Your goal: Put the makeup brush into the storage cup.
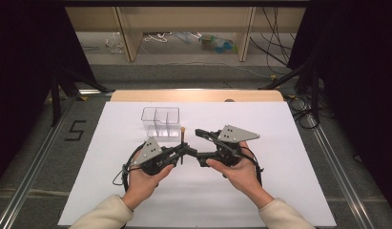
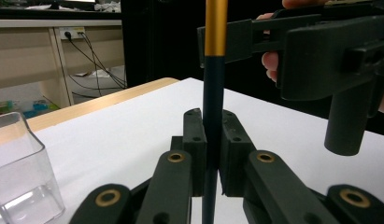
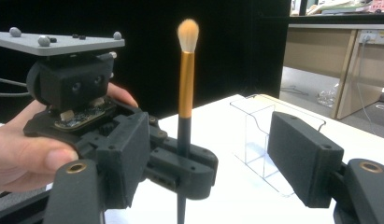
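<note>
Left gripper (image 1: 180,151) clamps a light, stiff brush (image 3: 186,88) upright by its dark handle mid-bench, near the clear box (image 1: 160,121), while the right gripper (image 3: 203,158) stands apart around it, soft bristles untouched.

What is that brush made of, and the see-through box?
The brush seems to have soft, fluffy pale bristles, a shiny gold sleeve that looks like metal, and a dark matte handle, perhaps plastic or painted wood. The box looks like clear hard plastic: you can see through its glossy walls.
</note>
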A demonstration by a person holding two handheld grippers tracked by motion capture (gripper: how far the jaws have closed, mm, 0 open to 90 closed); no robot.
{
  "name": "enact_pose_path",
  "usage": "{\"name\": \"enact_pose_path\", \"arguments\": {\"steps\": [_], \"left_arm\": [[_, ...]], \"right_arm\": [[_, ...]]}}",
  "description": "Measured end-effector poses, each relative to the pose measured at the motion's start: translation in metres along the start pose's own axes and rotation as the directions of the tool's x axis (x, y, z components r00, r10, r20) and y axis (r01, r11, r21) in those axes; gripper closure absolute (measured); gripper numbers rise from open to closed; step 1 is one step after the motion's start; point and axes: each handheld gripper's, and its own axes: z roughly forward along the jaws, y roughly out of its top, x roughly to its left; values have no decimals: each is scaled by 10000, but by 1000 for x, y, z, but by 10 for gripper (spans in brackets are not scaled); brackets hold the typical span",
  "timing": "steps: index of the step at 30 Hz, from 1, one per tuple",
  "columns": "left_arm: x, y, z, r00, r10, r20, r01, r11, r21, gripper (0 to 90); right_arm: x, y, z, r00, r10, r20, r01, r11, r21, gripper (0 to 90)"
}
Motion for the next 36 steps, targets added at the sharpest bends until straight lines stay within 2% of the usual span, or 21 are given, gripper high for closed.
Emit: {"name": "enact_pose_path", "arguments": {"steps": [3,6,8,10,12,13,15,18,19,21,29,30,36], "left_arm": [[1,1,0,9999,126,42,-126,9999,-43,831],[1,1,-2,9999,-37,-96,37,10000,-51,832],[3,2,-3,9999,55,-160,-56,10000,-65,831],[4,2,-5,9997,-62,-245,60,10000,-78,832],[6,2,-6,9996,42,-281,-44,9999,-99,831],[6,2,-7,9994,-82,-342,78,9999,-104,832],[9,3,-10,9990,-10,-441,5,9999,-122,832],[11,3,-11,9989,119,-461,-125,9998,-132,832],[11,3,-11,9986,-38,-521,30,9999,-139,832],[13,3,-13,9983,96,-583,-106,9998,-162,832],[19,4,-18,9965,148,-825,-167,9996,-231,832],[19,4,-18,9965,148,-825,-167,9996,-231,832],[24,4,-22,9936,212,-1106,-241,9994,-245,831]], "right_arm": [[0,0,-1,10000,-26,-60,26,10000,58,298],[0,-1,-2,10000,-56,-31,56,9999,90,291],[-1,-1,-3,10000,-61,-34,61,9998,193,288],[-1,-2,-4,10000,-79,37,79,10000,14,282],[-2,-2,-5,9999,-106,52,106,9999,23,279],[-2,-2,-6,9999,-139,78,137,9997,203,278],[-3,-3,-6,9997,-173,147,172,9998,102,275],[-3,-4,-8,9996,-200,181,195,9994,272,269],[-3,-4,-8,9996,-200,181,195,9994,272,269],[-3,-4,-8,9995,-230,226,225,9995,219,264],[-5,-6,-13,9990,-273,358,259,9989,387,257],[-5,-7,-13,9987,-261,440,252,9995,211,256],[-7,-7,-18,9982,-300,523,284,9991,312,252]]}}
